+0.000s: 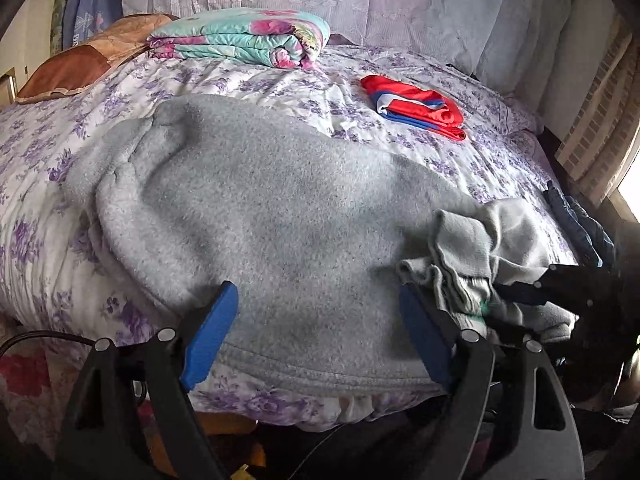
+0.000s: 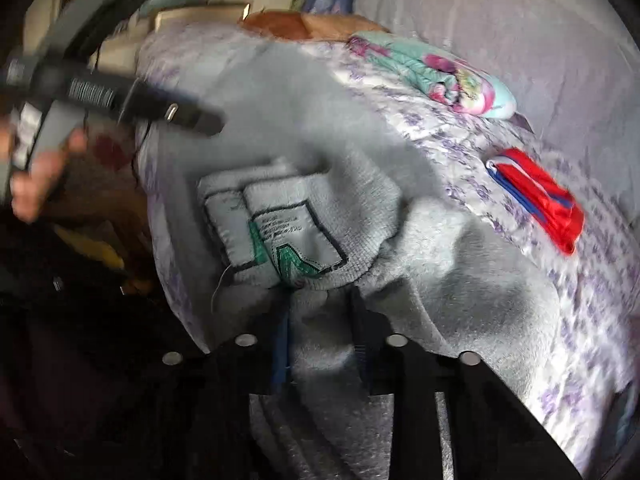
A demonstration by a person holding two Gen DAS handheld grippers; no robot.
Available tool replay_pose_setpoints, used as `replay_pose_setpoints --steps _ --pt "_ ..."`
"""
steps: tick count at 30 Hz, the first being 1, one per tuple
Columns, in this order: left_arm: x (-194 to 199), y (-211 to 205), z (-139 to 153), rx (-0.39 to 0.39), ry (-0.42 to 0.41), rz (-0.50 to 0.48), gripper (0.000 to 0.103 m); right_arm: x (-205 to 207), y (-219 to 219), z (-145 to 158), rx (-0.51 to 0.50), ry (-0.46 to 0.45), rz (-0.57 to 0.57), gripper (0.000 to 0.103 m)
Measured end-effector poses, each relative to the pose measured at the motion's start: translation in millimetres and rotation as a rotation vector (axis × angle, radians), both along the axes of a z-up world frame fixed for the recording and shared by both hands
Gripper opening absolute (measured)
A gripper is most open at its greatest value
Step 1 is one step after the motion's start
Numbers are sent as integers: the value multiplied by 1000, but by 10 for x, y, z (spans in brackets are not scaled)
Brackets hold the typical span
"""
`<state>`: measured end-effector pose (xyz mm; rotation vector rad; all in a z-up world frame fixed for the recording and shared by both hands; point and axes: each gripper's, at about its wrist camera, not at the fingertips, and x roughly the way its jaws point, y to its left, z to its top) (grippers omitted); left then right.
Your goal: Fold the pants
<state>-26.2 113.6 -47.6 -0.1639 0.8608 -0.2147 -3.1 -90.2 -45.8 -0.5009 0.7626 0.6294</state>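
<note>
- My left claw [image 1: 320,344] is spread wide, its blue fingers [image 1: 208,336] on either side of the near hem of the grey fleece pants [image 1: 260,216], gripping nothing.
- My right claw [image 2: 320,344] is pressed together on a bunched fold of the same pants [image 2: 460,272], right by the waistband with its sewn label [image 2: 280,232].
- In the left wrist view, that bunched waistband [image 1: 472,248] sits at the near right, with my right claw [image 1: 560,284] coming in from the right edge.
- The pants lie spread across the near half of the bed [image 1: 360,80], over a purple-flowered sheet.
- A folded red and blue garment [image 1: 416,108] lies farther back to the right, well apart from the pants.
- A folded turquoise and pink quilt [image 1: 240,36] rests at the far side, with a brown pillow [image 1: 80,68] to its left.
- The right wrist view is motion-blurred.
</note>
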Motion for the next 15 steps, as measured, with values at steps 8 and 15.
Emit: replay_pose_setpoints --steps 8,15 --pt "-11 9 -9 -8 -2 -1 80 -108 -223 700 342 -10 36 12" --pt "-58 47 -16 -31 -2 5 80 -175 269 -69 40 -36 78 27"
